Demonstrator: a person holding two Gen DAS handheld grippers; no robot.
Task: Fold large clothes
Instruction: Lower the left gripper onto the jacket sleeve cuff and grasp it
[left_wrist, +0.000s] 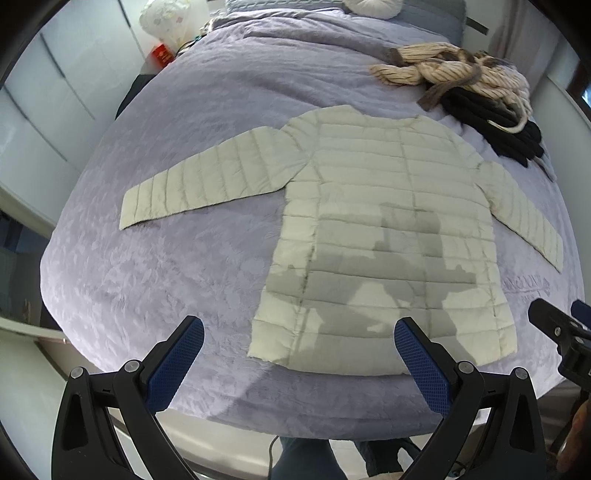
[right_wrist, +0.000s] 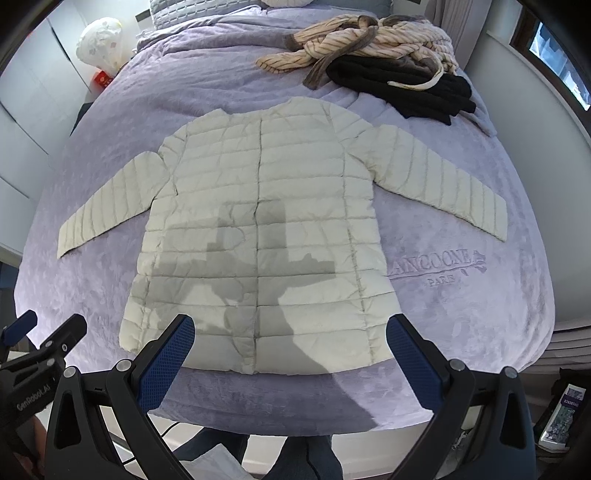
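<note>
A cream quilted puffer jacket (left_wrist: 384, 229) lies flat on a lavender bedspread (left_wrist: 184, 266), both sleeves spread out to the sides, hem toward me. It also shows in the right wrist view (right_wrist: 266, 221). My left gripper (left_wrist: 299, 332) is open and empty, held above the near edge of the bed by the hem's left corner. My right gripper (right_wrist: 290, 332) is open and empty, held over the middle of the hem. The right gripper also shows at the far right of the left wrist view (left_wrist: 557, 325). Gripper shadows fall on the jacket.
A pile of striped beige and black clothes (right_wrist: 376, 55) lies at the far right of the bed. A white bag (right_wrist: 99, 44) and a red item (right_wrist: 101, 79) stand at the far left. Pillows (left_wrist: 369, 7) sit at the head. My legs are below the bed's near edge.
</note>
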